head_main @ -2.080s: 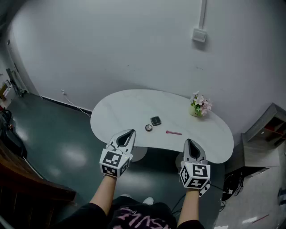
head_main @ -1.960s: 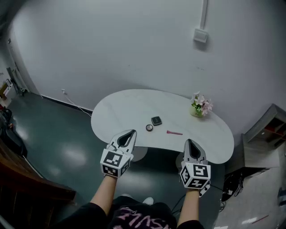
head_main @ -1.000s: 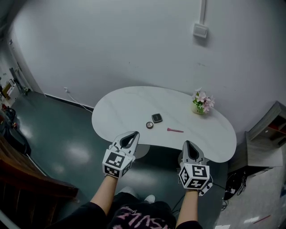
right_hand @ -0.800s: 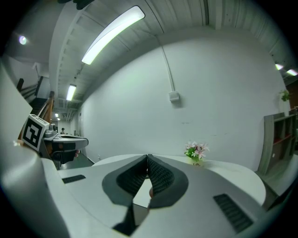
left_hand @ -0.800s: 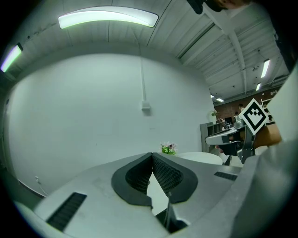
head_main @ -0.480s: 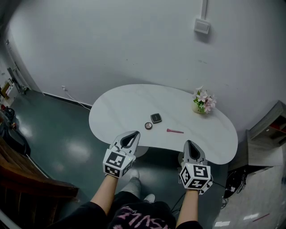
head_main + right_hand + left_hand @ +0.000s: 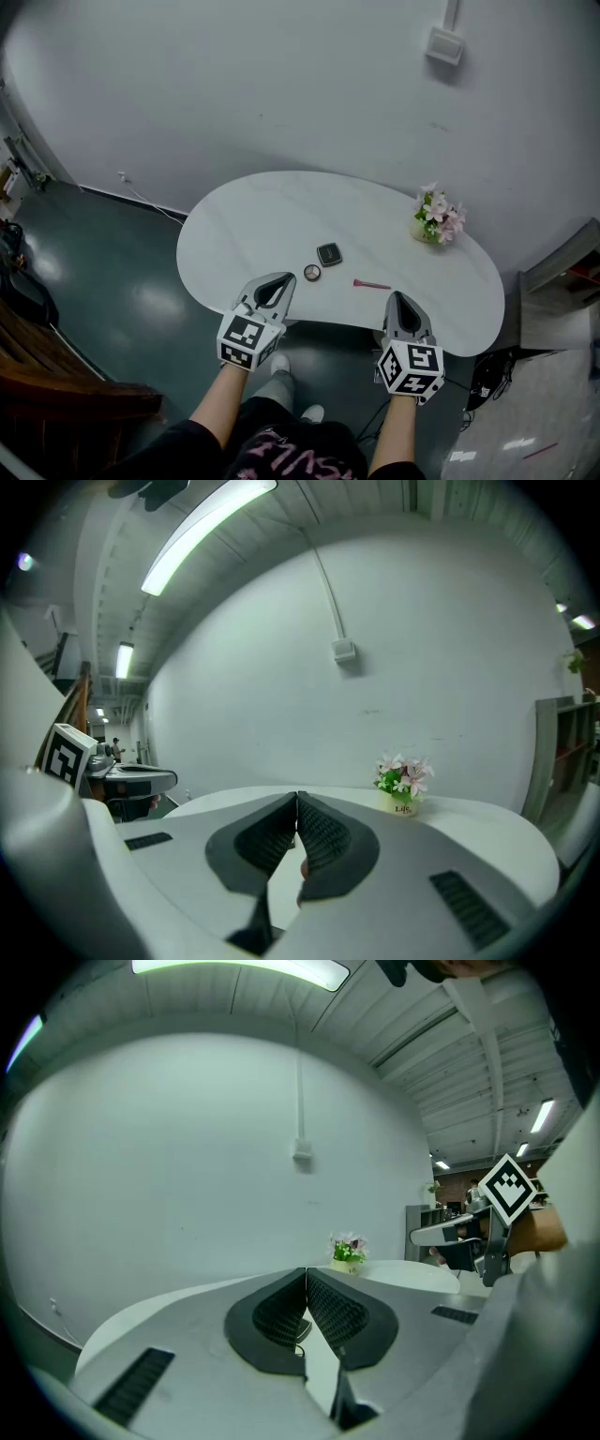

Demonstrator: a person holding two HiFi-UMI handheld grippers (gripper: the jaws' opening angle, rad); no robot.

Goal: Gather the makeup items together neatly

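On the white kidney-shaped table [image 7: 244,220] lie a dark square compact [image 7: 329,254], a small round compact [image 7: 312,273] and a thin pink makeup stick [image 7: 372,284]. My left gripper [image 7: 276,284] hangs over the table's near edge, just left of the round compact, shut and empty. My right gripper [image 7: 400,304] is shut and empty too, at the near edge below and right of the pink stick. In the left gripper view the jaws [image 7: 306,1274] meet tip to tip; in the right gripper view the jaws [image 7: 297,799] also meet.
A small pot of pink flowers [image 7: 438,217] stands at the table's back right, seen as well in the left gripper view [image 7: 347,1250] and the right gripper view [image 7: 403,780]. A dark green floor surrounds the table. A grey shelf unit [image 7: 562,281] stands at the right.
The table has come closer and both grippers have moved forward to its near edge. Their jaws stay shut. The items on the table have not moved.
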